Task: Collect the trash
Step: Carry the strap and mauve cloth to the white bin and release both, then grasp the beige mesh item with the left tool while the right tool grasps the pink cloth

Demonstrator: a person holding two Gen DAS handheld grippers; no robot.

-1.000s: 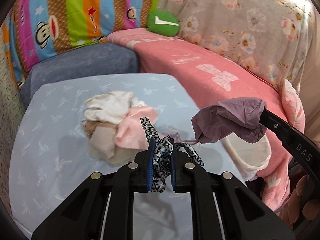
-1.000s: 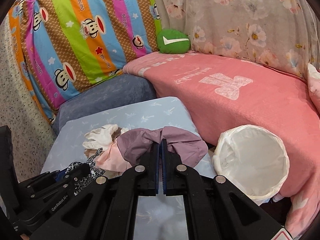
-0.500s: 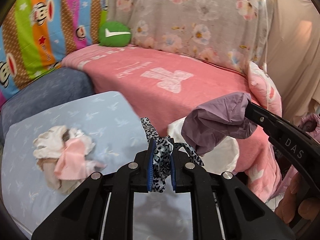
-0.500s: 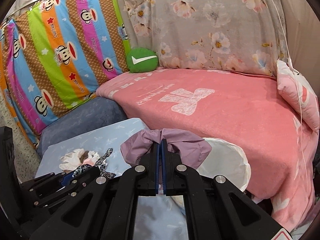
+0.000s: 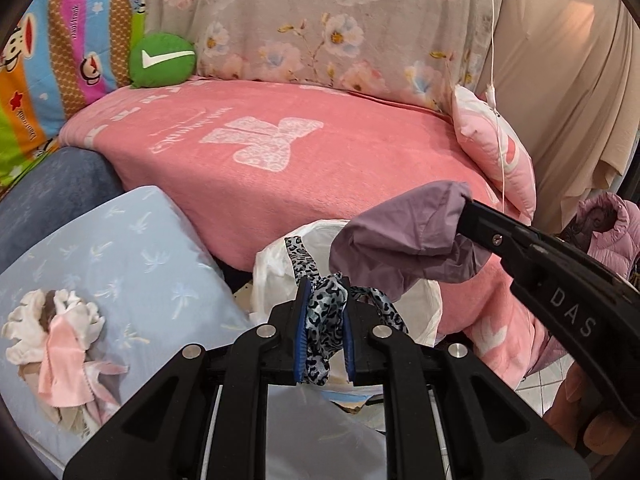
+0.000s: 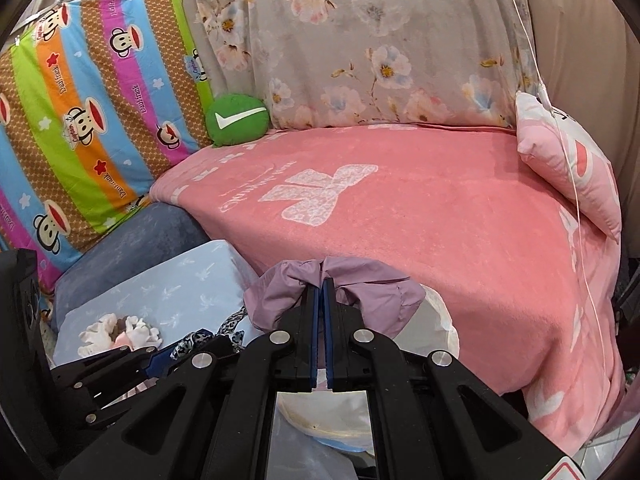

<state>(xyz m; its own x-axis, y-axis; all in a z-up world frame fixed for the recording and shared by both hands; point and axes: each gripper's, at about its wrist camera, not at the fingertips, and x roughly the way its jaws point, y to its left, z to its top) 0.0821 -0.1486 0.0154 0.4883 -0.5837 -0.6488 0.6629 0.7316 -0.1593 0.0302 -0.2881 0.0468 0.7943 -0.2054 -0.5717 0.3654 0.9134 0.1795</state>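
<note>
A leopard-print ribbon (image 5: 322, 322) is being pinched tight in the left gripper (image 5: 323, 334) fingers, right over the white bin bag (image 5: 276, 268). At 2 o'clock, purple cloth (image 5: 404, 240) is being clamped by the right gripper (image 6: 321, 334), its fingers just starting to ease apart. More rags (image 5: 56, 340) are lying at 9 o'clock.

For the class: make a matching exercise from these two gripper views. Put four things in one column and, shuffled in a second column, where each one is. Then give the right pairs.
Things
1. leopard-print strip
2. purple cloth
3. pile of white and pink rags
4. green round cushion

Places
A. at the back of the pink blanket, against the hanging sheets
B. pinched in the left tool
C. on the light blue cushion
D. pinched in the right tool

Pairs: 1-B, 2-D, 3-C, 4-A
</note>
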